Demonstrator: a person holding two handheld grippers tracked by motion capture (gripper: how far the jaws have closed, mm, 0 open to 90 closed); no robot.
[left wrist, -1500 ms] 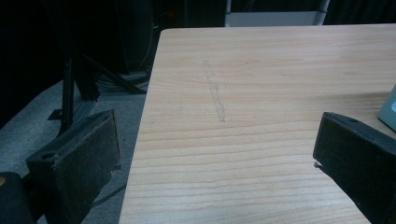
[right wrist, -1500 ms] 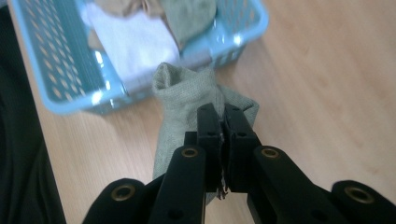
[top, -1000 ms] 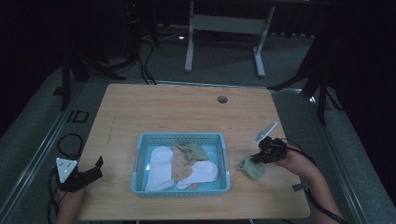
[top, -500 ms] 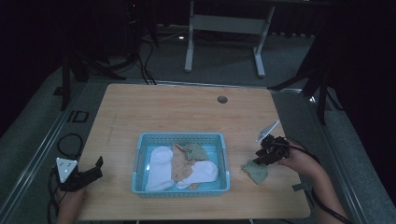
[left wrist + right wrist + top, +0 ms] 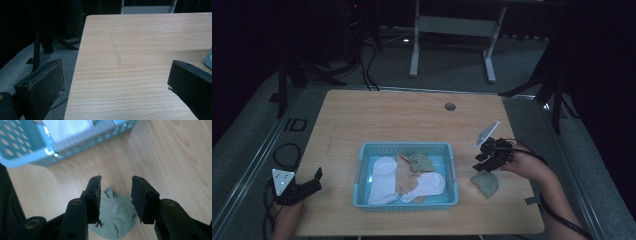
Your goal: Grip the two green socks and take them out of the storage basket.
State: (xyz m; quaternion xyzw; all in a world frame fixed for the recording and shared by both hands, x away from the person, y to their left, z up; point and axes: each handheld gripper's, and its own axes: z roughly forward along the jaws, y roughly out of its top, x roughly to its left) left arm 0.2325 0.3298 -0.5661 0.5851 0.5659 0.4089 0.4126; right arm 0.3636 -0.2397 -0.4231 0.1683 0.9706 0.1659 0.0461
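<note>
Right gripper view looks down past parted jaws at a crumpled grey-green sock (image 5: pixel 115 220) on the pale wooden surface (image 5: pixel 175 157), just beside the light-blue perforated plastic basket (image 5: pixel 22 147). Right hand-held gripper (image 5: pixel 484 161) hovers open above it; a clean release means lifting straight up. Left hand-held gripper (image 5: pixel 307 186) rests open, empty.
</note>
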